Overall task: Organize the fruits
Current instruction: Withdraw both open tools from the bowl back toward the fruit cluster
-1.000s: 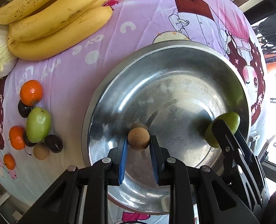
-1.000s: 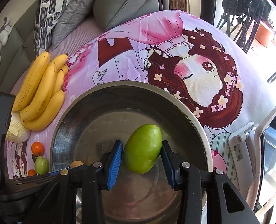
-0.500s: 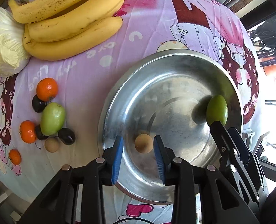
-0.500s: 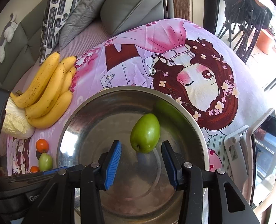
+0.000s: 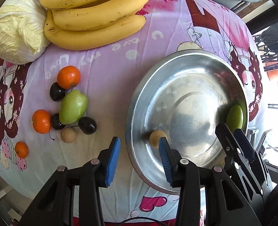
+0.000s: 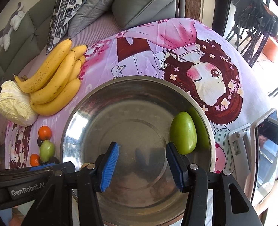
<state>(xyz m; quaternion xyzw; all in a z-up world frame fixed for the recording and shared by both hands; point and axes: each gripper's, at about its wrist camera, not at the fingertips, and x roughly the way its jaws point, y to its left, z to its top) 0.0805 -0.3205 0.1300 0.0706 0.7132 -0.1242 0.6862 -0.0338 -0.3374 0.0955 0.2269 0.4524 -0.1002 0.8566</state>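
A steel bowl [image 5: 139, 101] [image 6: 93, 101] stands on the pink cartoon cloth. In it lie a small tan round fruit [image 5: 156, 137] near the left rim and a green fruit [image 5: 234, 117] [image 6: 183, 132] against the right wall. My left gripper [image 5: 138, 158] is open and empty over the bowl's left rim. My right gripper [image 6: 141, 163] is open and empty above the bowl, left of the green fruit. On the cloth to the left lies a cluster: a green fruit [image 5: 73, 107], three oranges [image 5: 68, 77], dark plums [image 5: 87, 125] and a tan fruit [image 5: 68, 135].
A bunch of bananas [image 5: 93, 18] [image 6: 54, 79] and a pale cabbage [image 5: 14, 32] [image 6: 14, 103] lie at the back left. Grey sofa cushions [image 6: 139, 1] stand behind the table. A white stand [image 6: 252, 143] is at the right edge.
Both grippers let go of their fruit in the bowl, opened wider and drew back. The left gripper shifted left; the green fruit came to rest against the bowl's right wall.
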